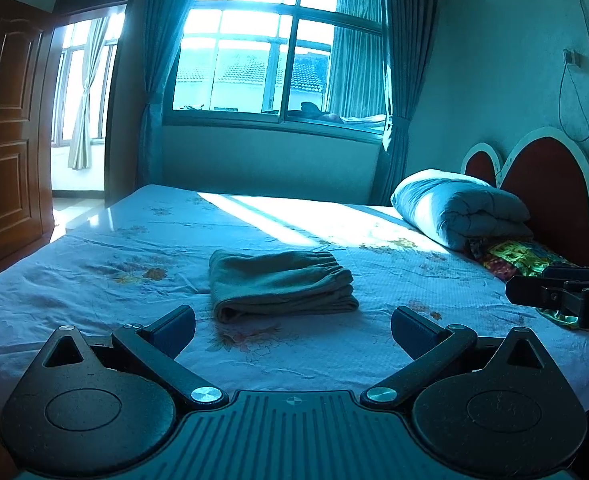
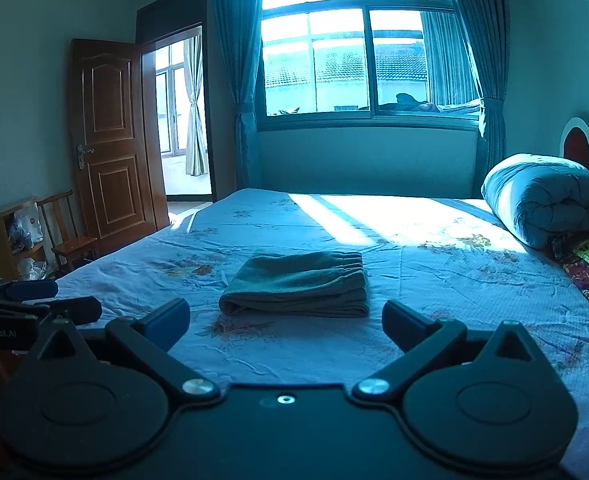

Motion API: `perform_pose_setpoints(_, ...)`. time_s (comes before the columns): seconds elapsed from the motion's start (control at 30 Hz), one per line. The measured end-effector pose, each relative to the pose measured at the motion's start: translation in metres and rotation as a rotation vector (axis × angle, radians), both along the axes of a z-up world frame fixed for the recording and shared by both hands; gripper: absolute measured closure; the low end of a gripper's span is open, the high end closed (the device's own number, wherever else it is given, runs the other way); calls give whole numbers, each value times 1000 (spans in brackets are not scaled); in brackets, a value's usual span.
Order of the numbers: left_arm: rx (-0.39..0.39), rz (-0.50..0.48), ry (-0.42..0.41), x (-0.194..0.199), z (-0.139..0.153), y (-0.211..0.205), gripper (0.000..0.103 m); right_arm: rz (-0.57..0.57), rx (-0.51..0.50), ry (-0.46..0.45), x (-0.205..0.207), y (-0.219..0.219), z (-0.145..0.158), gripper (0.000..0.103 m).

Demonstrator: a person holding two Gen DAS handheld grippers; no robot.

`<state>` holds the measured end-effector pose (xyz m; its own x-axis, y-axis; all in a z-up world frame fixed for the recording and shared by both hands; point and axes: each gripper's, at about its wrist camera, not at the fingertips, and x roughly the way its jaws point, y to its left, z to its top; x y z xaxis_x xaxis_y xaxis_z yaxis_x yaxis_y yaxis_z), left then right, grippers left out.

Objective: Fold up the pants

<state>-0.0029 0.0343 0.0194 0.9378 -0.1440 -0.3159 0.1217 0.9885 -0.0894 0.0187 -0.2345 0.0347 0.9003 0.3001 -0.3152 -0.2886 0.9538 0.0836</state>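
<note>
You have the pants [image 1: 280,284] lying in a neat folded stack at the centre of the frame in both views, resting flat on the bed [image 1: 94,312] with its flowered sheet, the gathered waistband along the far edge and the rounded fold facing you. Your left gripper [image 1: 293,328] sits low in the frame with its fingers [image 1: 174,330] spread wide and nothing between them, well short of the cloth. Your right gripper [image 2: 286,322] is the same story in its own view: fingers [image 2: 408,326] parted, empty, clear of the stack. By the look of it the folding is essentially done, so the step in hand is a tidy finish or a clean retreat. If you want to square it up, come in level from the near edge, press lightly on the top layer and smooth toward the waistband, so the layers beneath don't slide out of line. Don't pinch a single layer, since lifting one would likely peel the stack open. Mind the rolled quilt [image 1: 462,208] and the bright patterned cloth [image 1: 522,258] at the right of the frame; they sit well apart from the pants, so there's room to back out straight.
</note>
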Motion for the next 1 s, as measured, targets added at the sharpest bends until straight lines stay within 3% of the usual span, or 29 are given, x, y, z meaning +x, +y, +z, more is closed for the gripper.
perform_pose_setpoints(1.0,26,-9,-3,0,1,-8,0,10,-7,5,-1,5,1,6)
